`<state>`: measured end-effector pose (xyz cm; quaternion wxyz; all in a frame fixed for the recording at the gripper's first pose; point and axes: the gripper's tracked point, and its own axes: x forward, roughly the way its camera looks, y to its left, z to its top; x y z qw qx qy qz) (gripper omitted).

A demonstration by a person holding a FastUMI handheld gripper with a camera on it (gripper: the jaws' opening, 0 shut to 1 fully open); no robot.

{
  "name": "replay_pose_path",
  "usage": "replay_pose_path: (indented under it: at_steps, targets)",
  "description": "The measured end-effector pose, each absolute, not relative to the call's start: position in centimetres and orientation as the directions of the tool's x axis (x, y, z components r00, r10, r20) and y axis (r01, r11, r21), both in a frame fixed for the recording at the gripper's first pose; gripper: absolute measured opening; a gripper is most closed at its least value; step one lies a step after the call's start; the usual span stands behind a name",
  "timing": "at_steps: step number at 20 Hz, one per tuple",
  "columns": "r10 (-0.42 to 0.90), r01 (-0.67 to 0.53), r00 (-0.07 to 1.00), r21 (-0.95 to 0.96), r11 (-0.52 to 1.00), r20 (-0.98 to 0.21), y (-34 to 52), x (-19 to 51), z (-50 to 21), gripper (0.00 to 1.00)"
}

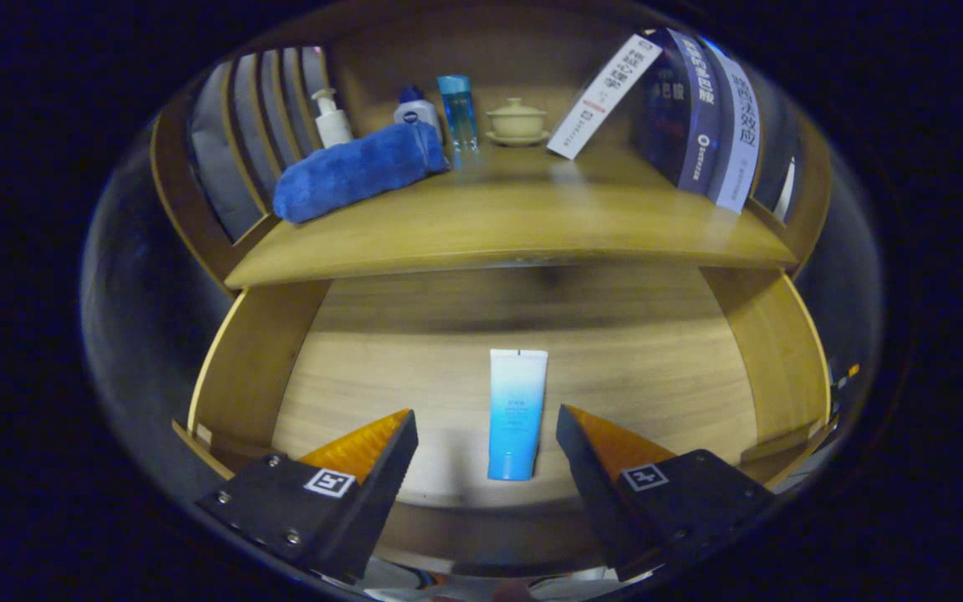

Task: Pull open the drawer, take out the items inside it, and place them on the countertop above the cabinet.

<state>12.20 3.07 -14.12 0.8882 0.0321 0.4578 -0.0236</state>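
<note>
Two fingers of the gripper (486, 426) stand spread wide apart, grasping nothing, poised over the pulled-open drawer (252, 368). Between them, and reaching a little beyond their tips, a white-to-blue squeeze tube (516, 414) lies flat on the drawer's wooden floor, its long axis running along the fingers' direction and its blue end nearest the gripper; neither finger touches it. The drawer's wooden side walls rise on both sides of the fingers. Beyond and above the drawer runs the wooden counter (515, 230) of the cabinet. On it, toward the left, lies a rolled blue towel (360, 170). Behind the towel stand a white pump bottle (332, 119), a small white bottle with a blue cap (416, 109) and a clear blue bottle (458, 111). Just right of those sits a cream lidded cup on a saucer (517, 121). Farther right, several books (695, 113) lean together, tilted, on the counter.
</note>
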Motion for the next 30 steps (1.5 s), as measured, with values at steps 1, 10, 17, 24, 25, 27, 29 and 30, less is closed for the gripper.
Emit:
replay_pose_path:
  at_steps: [1, 10, 17, 24, 25, 27, 29, 30]
  targets:
    - [-0.011, 0.093, 0.557, 0.049, 0.994, -0.831, 3.1, 12.4, -14.4, 1.00]
    - [-0.111, 0.167, 0.397, -0.047, 0.985, -0.911, 0.2, 13.3, -18.5, 0.51]
    - [-0.007, 0.178, 0.432, 0.077, 0.981, -0.902, 0.6, 12.7, -18.0, 0.34]
    - [0.086, 0.143, 0.587, 0.208, 0.968, -0.805, 1.8, 11.8, -13.2, 0.33]
    - [0.097, 0.131, 0.607, 0.220, 0.967, -0.789, 2.0, 11.5, -12.6, 0.33]
    - [0.129, 0.088, 0.650, 0.243, 0.966, -0.749, 2.9, 11.0, -11.4, 0.33]
    - [0.176, 0.031, 0.702, 0.277, 0.960, -0.690, 3.9, 10.6, -10.0, 0.34]
    - [0.184, 0.013, 0.730, 0.282, 0.959, -0.658, 4.2, 10.3, -9.3, 0.33]
